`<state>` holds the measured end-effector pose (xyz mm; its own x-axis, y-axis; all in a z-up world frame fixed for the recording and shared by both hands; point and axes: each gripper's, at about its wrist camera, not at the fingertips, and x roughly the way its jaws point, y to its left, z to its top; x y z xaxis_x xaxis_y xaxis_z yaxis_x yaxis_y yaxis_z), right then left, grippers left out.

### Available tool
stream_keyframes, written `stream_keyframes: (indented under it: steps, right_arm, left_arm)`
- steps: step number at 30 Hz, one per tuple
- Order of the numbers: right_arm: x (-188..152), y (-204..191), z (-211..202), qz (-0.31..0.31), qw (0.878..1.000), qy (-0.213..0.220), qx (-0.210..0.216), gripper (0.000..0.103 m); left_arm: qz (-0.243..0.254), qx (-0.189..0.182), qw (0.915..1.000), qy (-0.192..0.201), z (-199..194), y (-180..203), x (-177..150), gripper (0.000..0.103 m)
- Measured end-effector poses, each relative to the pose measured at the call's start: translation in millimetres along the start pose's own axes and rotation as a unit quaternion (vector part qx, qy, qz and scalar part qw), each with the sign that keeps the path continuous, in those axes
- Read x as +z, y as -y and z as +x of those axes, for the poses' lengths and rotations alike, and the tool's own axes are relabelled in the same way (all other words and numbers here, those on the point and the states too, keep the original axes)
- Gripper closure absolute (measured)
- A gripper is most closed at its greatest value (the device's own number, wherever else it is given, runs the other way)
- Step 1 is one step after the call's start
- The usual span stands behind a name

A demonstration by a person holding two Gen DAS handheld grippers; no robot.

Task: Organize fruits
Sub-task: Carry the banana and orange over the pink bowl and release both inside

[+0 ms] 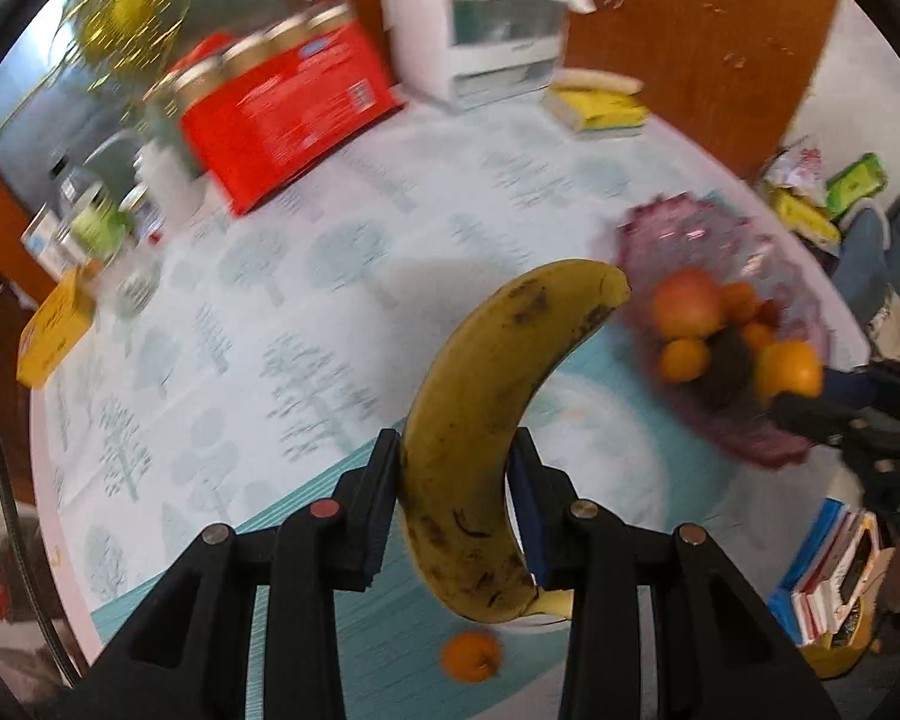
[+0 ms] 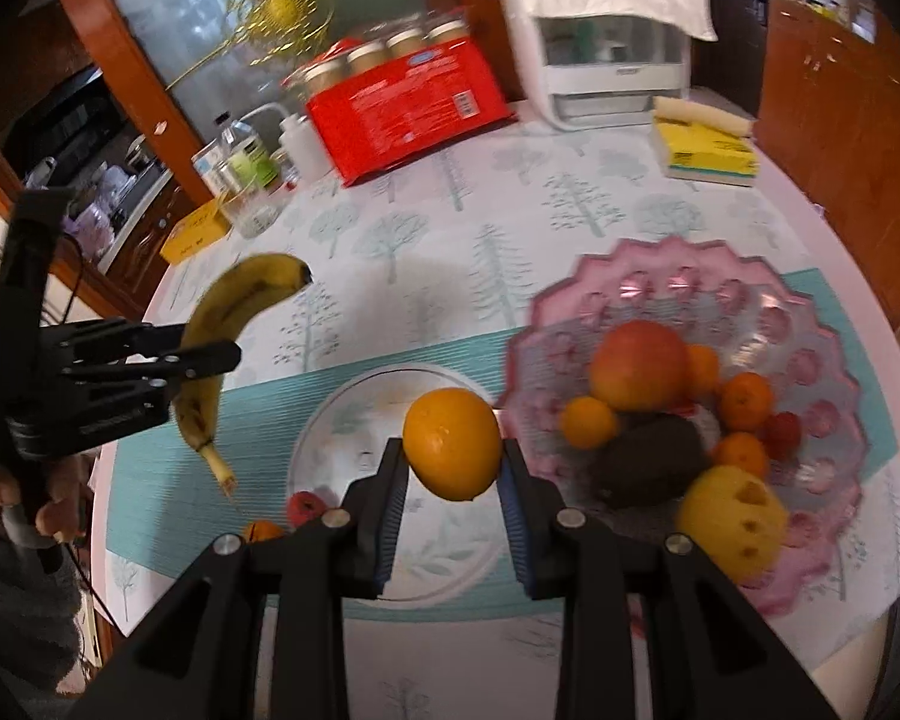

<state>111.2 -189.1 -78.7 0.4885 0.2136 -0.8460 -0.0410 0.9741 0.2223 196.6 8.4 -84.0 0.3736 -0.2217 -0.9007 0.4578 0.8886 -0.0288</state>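
- The left gripper [image 1: 456, 480] pinches a banana [image 1: 492, 420] across its middle, pads pressed on both flanks; the fruit hangs clear of the table, with nothing under it but the teal placemat [image 1: 306, 516].
- The banana's long axis runs roughly fore and aft along the fingers: stem end back toward the hand, dark tip out ahead and curving to the right, toward the pink glass bowl [image 1: 690, 234].
- The right gripper [image 2: 453, 468] is clamped on an orange [image 2: 453, 443], also lifted, over the clear plate [image 2: 330, 420] and just beside the bowl's near-left rim.
- The bowl already holds an apple [image 2: 639, 365], several small oranges, a dark avocado [image 2: 654, 461] and a yellow fruit [image 2: 732, 531] (its notched skin is too blurred to name).
- The relation that matters: the bowl lies to the right of both grippers, and the right hand is much the nearer. I judge the orange goes in first, with the banana crossing the plate after it, best laid along the bowl's open far side.
- A small orange [image 2: 263, 531] and a red fruit [image 2: 306, 507] remain by the plate's near-left edge.
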Motion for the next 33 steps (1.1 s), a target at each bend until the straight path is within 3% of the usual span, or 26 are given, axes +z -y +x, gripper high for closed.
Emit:
stream_keyframes:
  steps: [7, 11, 15, 20, 25, 31, 33]
  right_arm:
    - [-2, 58, -37, 0.027, 0.999, 0.023, -0.03, 0.073]
    - [-2, 98, -52, 0.041, 0.997, 0.027, -0.053, 0.073]
    - [-1, 131, -51, 0.047, 0.997, 0.019, -0.064, 0.073]
    - [-1, 165, -32, 0.049, 0.997, -0.004, -0.062, 0.073]
    - [-6, 184, 4, 0.044, 0.997, -0.043, -0.049, 0.073]
    - [-7, 187, 36, 0.032, 0.997, -0.07, -0.03, 0.073]
    - [-5, 184, 41, 0.023, 0.997, -0.07, -0.025, 0.073]
  left_arm:
    - [0.037, -0.048, 0.9979, 0.024, -10, 90, 43, 0.069]
    - [0.064, -0.045, 0.9966, 0.025, -3, 139, 70, 0.069]
    - [0.128, -0.029, 0.9912, 0.015, 14, 185, 95, 0.069]
    - [0.242, 0.029, 0.9699, -0.005, 54, 232, 122, 0.069]
    - [0.335, 0.078, 0.938, -0.041, 102, 257, 142, 0.069]
    - [0.447, 0.077, 0.889, -0.061, 142, 277, 140, 0.069]
    - [0.464, 0.06, 0.8806, -0.077, 153, 283, 136, 0.069]
